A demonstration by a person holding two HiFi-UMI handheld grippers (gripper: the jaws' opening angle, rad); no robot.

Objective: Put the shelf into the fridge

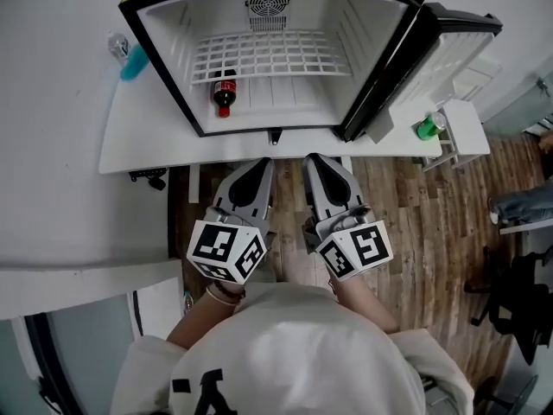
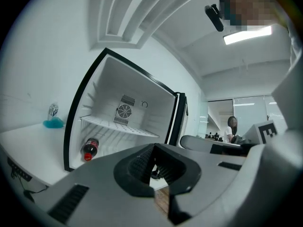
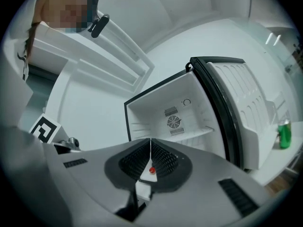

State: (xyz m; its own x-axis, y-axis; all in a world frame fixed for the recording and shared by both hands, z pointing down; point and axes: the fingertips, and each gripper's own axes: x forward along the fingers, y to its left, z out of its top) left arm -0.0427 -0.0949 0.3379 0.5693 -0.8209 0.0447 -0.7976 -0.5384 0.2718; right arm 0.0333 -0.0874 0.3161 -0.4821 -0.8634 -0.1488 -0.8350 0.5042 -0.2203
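Note:
The white wire shelf (image 1: 270, 56) lies level inside the open mini fridge (image 1: 164, 41), on its side rails; it also shows as the shelf (image 2: 118, 125) and the shelf (image 3: 194, 135) in the two gripper views. A cola bottle (image 1: 224, 93) lies on the fridge floor under it. My left gripper (image 1: 262, 164) and right gripper (image 1: 315, 161) hang side by side in front of the table's edge, away from the fridge. Both are shut with nothing between the jaws, as the left gripper (image 2: 152, 162) and right gripper (image 3: 150, 148) show in their own views.
The fridge stands on a white table (image 1: 130, 150) with its door (image 1: 449, 50) swung open to the right; a green can (image 1: 426, 128) sits in the door rack. A small bottle with a blue base (image 1: 128, 54) stands left of the fridge. Wooden floor lies below.

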